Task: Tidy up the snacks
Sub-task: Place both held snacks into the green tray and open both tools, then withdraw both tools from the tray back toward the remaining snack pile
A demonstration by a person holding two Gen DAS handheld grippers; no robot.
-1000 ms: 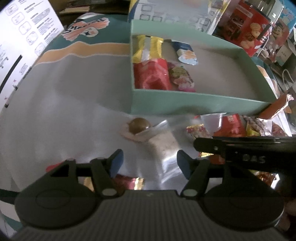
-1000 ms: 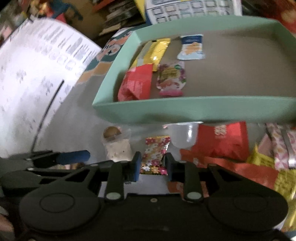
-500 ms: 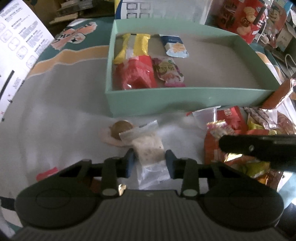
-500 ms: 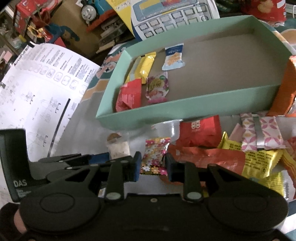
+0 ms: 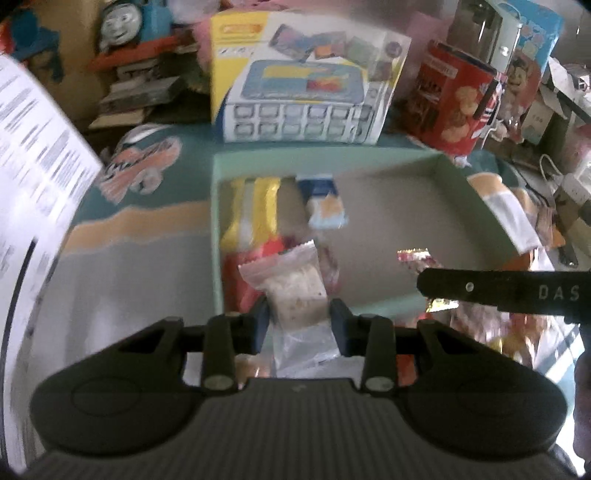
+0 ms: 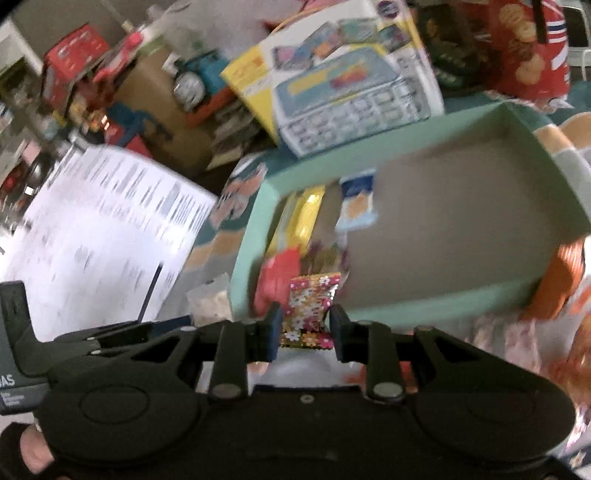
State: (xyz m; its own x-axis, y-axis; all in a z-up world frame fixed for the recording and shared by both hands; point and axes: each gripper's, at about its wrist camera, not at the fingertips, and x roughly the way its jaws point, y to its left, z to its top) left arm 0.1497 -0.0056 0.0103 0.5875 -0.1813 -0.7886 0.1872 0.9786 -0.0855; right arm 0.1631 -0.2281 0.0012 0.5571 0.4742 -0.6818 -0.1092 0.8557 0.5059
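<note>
My left gripper (image 5: pixel 300 325) is shut on a clear packet with a pale nougat bar (image 5: pixel 295 291) and holds it up in front of the near left corner of the green box (image 5: pixel 216 221). My right gripper (image 6: pixel 303 328) is shut on a floral candy packet (image 6: pixel 308 306) and holds it up at the box's near wall (image 6: pixel 424 306). Inside the box lie yellow (image 5: pixel 258 210), red (image 5: pixel 240 273) and blue-white (image 5: pixel 325 206) packets. The right gripper's side shows in the left wrist view (image 5: pixel 498 288).
Loose snack packets (image 6: pixel 535 332) lie right of the box front. A toy calculator box (image 5: pixel 303 77), a red biscuit tin (image 5: pixel 454 107) and a toy train (image 5: pixel 129 26) stand behind the box. A white printed sheet (image 6: pixel 103 229) stands at the left.
Both grippers have lifted their packets off the table and moved toward the green box. The left gripper closed on the nougat packet a second ago.
</note>
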